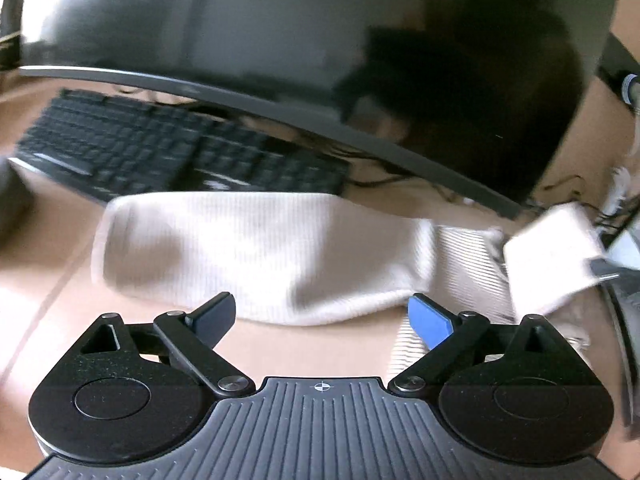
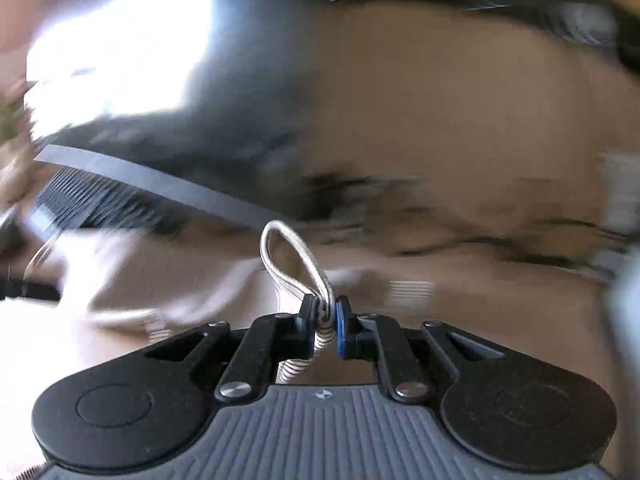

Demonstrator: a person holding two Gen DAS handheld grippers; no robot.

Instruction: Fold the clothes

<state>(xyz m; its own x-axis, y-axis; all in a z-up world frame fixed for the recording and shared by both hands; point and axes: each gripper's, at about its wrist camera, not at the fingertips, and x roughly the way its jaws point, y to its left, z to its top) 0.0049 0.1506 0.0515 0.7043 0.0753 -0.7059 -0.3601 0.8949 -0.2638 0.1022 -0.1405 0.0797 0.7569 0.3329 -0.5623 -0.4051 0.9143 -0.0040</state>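
A cream ribbed garment (image 1: 248,248) lies folded across the tan desk, in front of a keyboard. My left gripper (image 1: 324,316) is open wide just short of its near edge, with nothing between the fingers. At the right of the left wrist view, another part of the garment (image 1: 556,248) is lifted off the desk. In the right wrist view my right gripper (image 2: 325,316) is shut on a striped hem (image 2: 320,280) of the garment, which loops up above the pads. The remainder of the cloth (image 2: 168,280) trails blurred to the left.
A black keyboard (image 1: 160,148) lies behind the garment, under a large curved monitor (image 1: 304,40) that fills the top of the view. Dark cables (image 1: 560,188) run along the desk at the right. The right wrist view is heavily blurred.
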